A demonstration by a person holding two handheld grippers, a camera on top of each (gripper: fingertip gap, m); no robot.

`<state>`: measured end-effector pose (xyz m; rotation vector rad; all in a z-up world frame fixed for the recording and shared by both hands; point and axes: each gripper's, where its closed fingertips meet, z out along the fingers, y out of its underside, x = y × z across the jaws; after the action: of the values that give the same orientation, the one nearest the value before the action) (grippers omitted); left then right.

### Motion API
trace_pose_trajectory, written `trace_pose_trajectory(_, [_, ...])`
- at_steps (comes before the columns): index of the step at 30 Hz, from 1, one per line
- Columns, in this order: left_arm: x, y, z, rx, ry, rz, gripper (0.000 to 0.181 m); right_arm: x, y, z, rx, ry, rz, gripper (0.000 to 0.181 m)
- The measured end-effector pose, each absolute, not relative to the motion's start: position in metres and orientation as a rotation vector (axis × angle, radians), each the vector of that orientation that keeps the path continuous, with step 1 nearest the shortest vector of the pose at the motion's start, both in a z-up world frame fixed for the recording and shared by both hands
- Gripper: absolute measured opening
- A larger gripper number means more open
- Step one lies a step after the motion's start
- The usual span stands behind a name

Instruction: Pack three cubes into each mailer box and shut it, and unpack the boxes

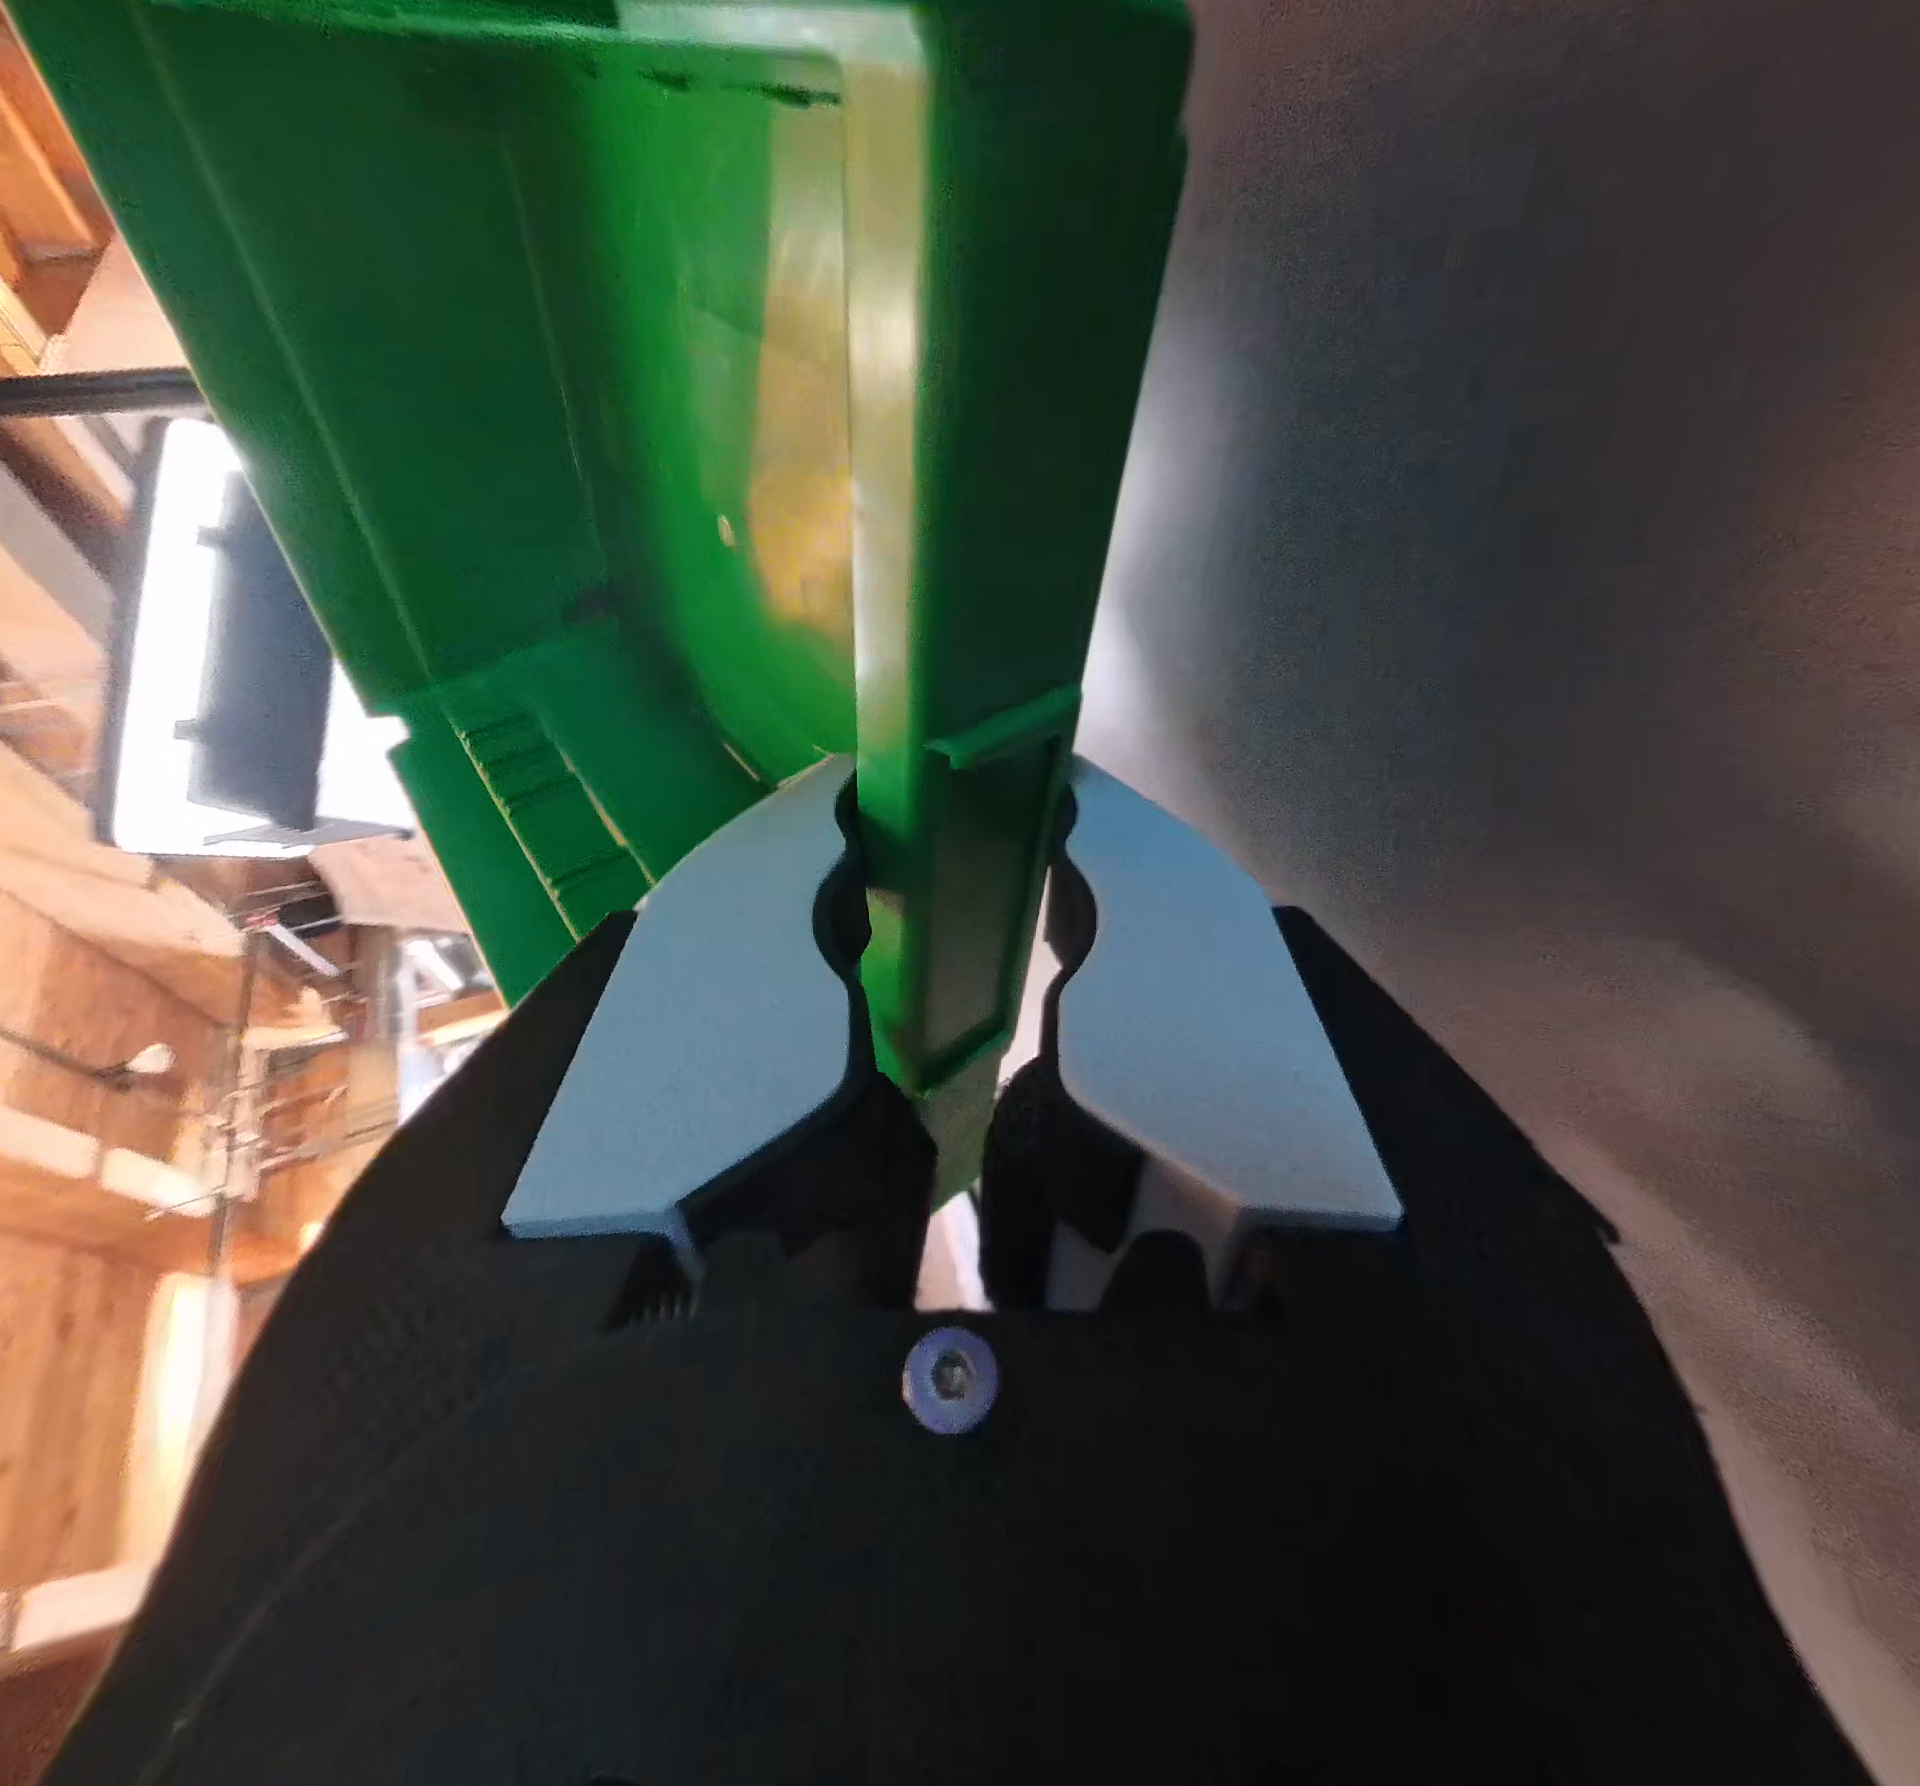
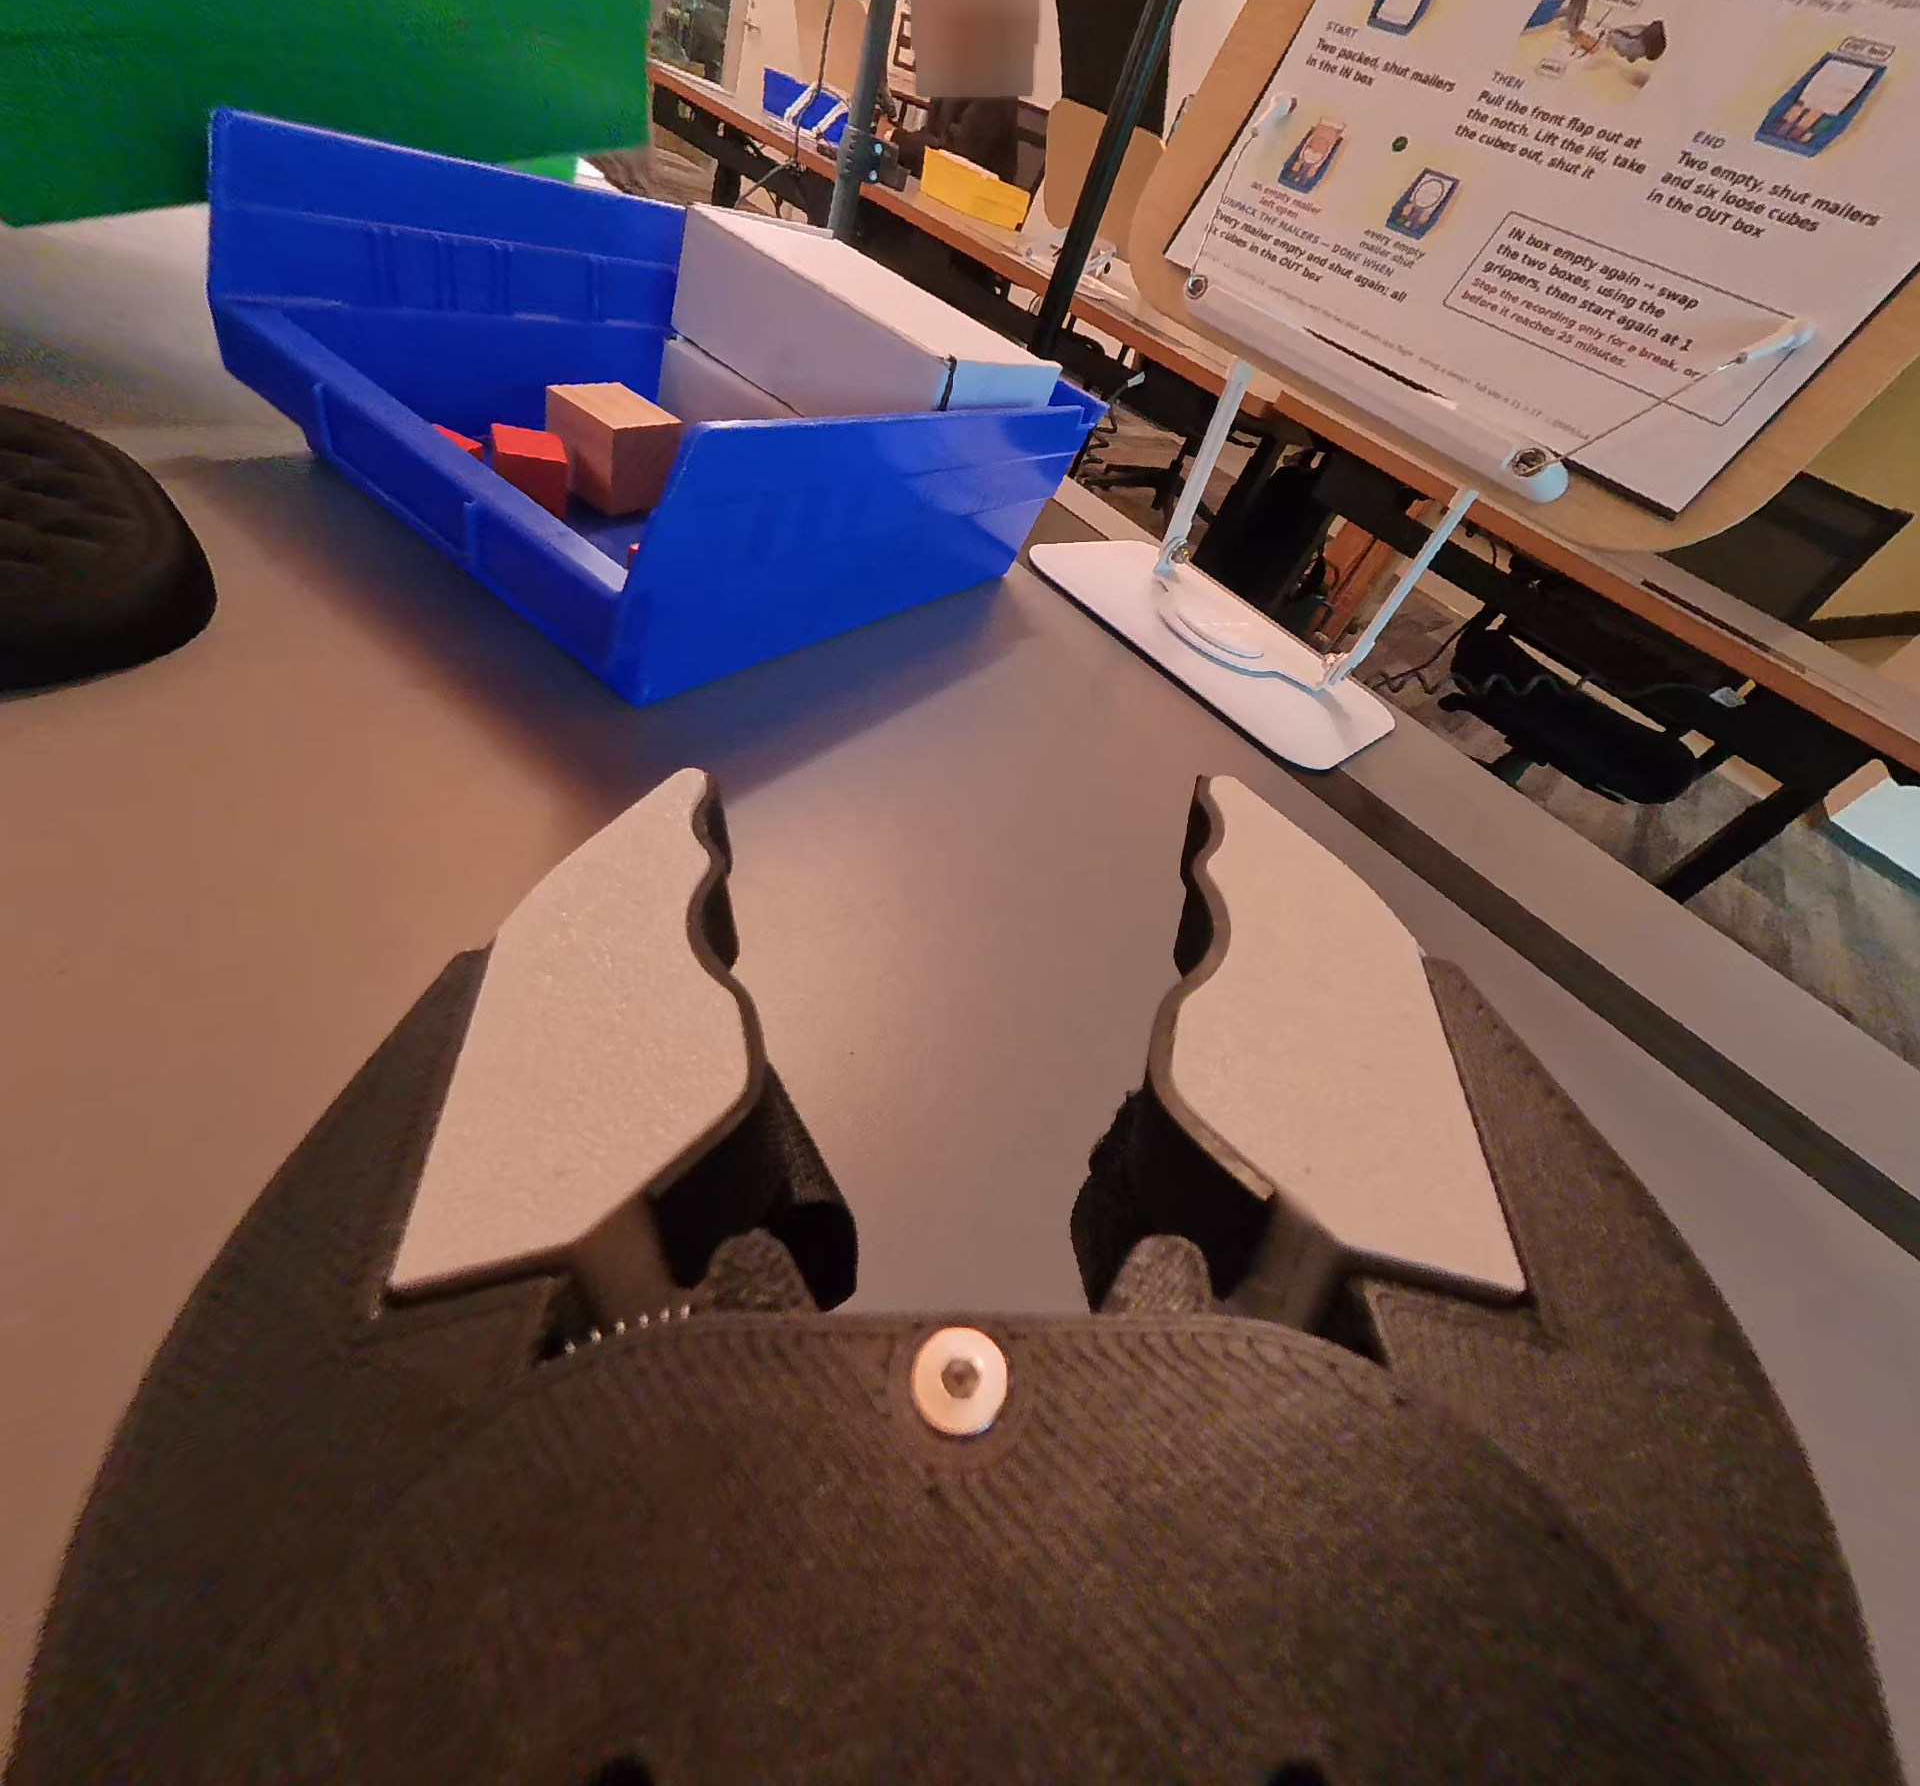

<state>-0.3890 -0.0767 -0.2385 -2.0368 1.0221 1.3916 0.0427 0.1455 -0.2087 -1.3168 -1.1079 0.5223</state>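
Here, the left gripper [image 1: 956, 895] is pinching the rim of a green plastic bin [image 1: 582, 365], lifted off the table and blurred by motion; its inside is hard to make out. The right gripper [image 2: 951, 895] is hovering wide apart and empty over the smooth grey table [image 2: 935, 770]. Ahead, a blue plastic bin [image 2: 831, 531] is holding white cardboard mailer boxes [image 2: 831, 323], a wooden cube [image 2: 613, 443] and red cubes [image 2: 530, 463], partly hidden by its wall. A white stand [image 2: 1216, 635] is propping up an instruction sheet [image 2: 1558, 167], cut off at the frame edge.
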Motion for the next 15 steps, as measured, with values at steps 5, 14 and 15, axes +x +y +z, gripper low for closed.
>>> trace_pose_trajectory(5, [-0.388,-0.07,-0.198,-1.963,1.02,1.554,0.029,0.044,0.146,-0.207,-1.309,-1.104,0.515,0.084])
trace_pose_trajectory(14, [-0.335,-0.031,-0.136,-1.818,1.023,1.567,0.029,0.058,0.151,-0.189,-1.263,-1.069,0.437,0.084])
trace_pose_trajectory(15, [-0.324,-0.024,-0.131,-1.804,1.025,1.548,0.03,0.063,0.153,-0.186,-1.255,-1.066,0.404,0.084])
